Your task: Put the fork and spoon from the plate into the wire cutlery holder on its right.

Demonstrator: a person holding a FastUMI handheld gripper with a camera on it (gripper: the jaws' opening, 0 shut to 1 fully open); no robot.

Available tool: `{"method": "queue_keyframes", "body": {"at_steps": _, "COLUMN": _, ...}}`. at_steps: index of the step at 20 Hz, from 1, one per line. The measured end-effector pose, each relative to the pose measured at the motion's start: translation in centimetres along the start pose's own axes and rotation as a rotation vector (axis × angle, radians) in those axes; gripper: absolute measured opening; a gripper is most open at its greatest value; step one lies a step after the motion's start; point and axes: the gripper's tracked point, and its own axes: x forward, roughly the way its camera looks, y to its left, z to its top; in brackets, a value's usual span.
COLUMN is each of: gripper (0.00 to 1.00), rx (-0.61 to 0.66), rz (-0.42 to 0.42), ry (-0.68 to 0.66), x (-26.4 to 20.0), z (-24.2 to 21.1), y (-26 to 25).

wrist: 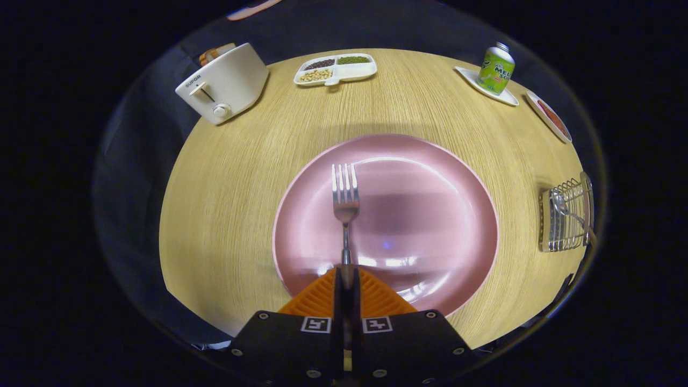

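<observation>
Fork (pixel 345 200) handle clamped between closed fingers of gripper (pixel 346 279), tines held over pink plate (pixel 430 226) at table (pixel 226 204) centre. Spoon (pixel 564 208) seen in wire cutlery holder (pixel 565 220) at table's right edge.

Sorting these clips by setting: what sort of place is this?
Likely a staged dining or kitchen tabletop in a booth: a wooden table with a pink plate, a toaster and a wire cutlery holder. The gripper is shut on the fork.
</observation>
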Motion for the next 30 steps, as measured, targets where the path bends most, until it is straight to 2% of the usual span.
{"method": "queue_keyframes", "body": {"at_steps": 8, "gripper": 0.05, "rx": 0.011, "rz": 0.027, "ry": -0.098, "x": -4.1, "z": 1.5, "y": -3.0}}
{"method": "queue_keyframes", "body": {"at_steps": 15, "gripper": 0.06, "rx": 0.012, "rz": -0.03, "ry": -0.203, "x": -9.6, "z": 2.7, "y": -8.8}}
{"method": "queue_keyframes", "body": {"at_steps": 22, "gripper": 0.06, "rx": 0.103, "rz": -0.099, "ry": -0.288, "x": -14.6, "z": 2.9, "y": -15.8}}
{"method": "queue_keyframes", "body": {"at_steps": 30, "gripper": 0.05, "rx": 0.149, "rz": -0.191, "ry": -0.249, "x": -16.5, "z": 1.1, "y": -22.9}}
